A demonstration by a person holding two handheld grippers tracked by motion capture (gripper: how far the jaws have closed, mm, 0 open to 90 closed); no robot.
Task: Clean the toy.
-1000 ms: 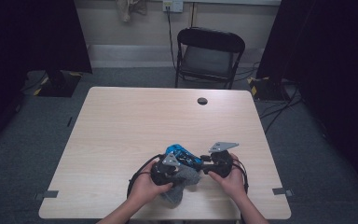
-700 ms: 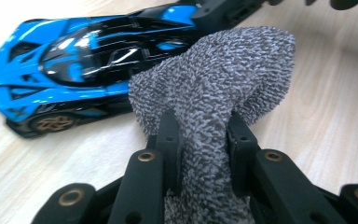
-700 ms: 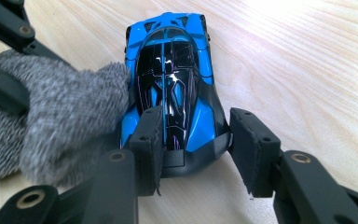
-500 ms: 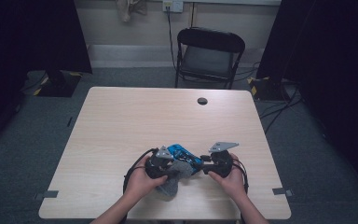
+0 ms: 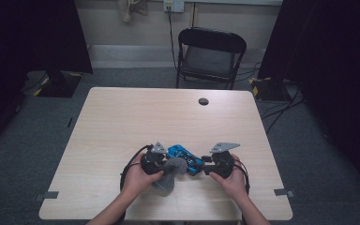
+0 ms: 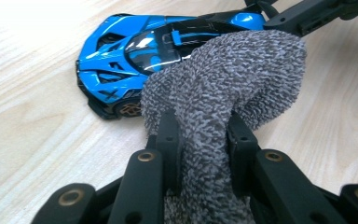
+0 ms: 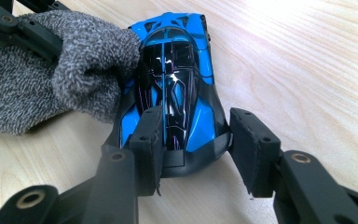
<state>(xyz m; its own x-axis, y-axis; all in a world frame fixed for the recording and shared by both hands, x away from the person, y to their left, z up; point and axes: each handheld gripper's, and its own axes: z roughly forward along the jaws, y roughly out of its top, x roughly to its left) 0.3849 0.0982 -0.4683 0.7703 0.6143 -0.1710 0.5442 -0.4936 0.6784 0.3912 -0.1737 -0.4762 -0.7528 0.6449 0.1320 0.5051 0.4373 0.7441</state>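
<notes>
Two grippers meet near the table's (image 5: 122,122) front edge in the high view: my left gripper (image 5: 161,165) holds a grey cloth (image 5: 170,174) against a blue toy car (image 5: 183,157), with my right gripper (image 5: 205,168) at the car's other end. A chair (image 5: 210,56) stands beyond the table. From the left gripper view, the jaws pinch the cloth tightly, draping it over the car's roof. From the right gripper view, the jaws straddle the car's rear, partly closed around it; whether both pads touch I cannot tell. No writing is readable.

Each of the 2 black grippers has brass-ringed pivots, padded fingers (image 7: 254,154) and a grey 3-cornered plate.
</notes>
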